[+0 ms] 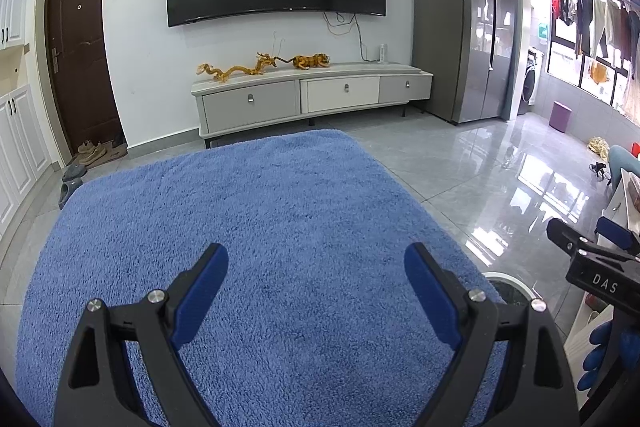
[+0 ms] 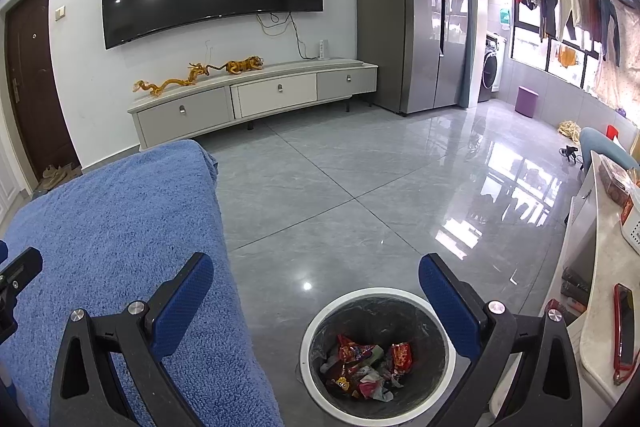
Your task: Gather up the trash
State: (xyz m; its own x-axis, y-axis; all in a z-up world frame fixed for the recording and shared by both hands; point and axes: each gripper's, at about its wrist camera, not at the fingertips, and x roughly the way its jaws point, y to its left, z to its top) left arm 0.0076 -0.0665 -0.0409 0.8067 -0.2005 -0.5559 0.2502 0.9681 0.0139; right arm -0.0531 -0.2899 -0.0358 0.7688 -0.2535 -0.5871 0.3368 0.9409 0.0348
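Note:
A round bin [image 2: 312,331] with a white rim and black liner stands on the grey floor just right of the blue fluffy cloth [image 2: 120,247]. Several crumpled wrappers [image 2: 368,363], red, white and orange, lie in its bottom. My right gripper [image 2: 316,283] hangs open above the bin with nothing between its blue pads. My left gripper [image 1: 316,273] is open over the blue cloth [image 1: 248,227], also with nothing in it. The right gripper [image 1: 592,247] shows at the right edge of the left wrist view, and a sliver of the bin's rim [image 1: 508,279] peeks out there.
A white counter [image 2: 600,291] on the right carries a red-cased phone [image 2: 624,327] and a white basket [image 2: 634,227]. Far ahead stand a TV cabinet [image 2: 256,95] under a wall TV, a steel fridge [image 2: 416,15] and a purple stool [image 2: 527,101]. A gloved hand [image 1: 608,355] holds the right gripper.

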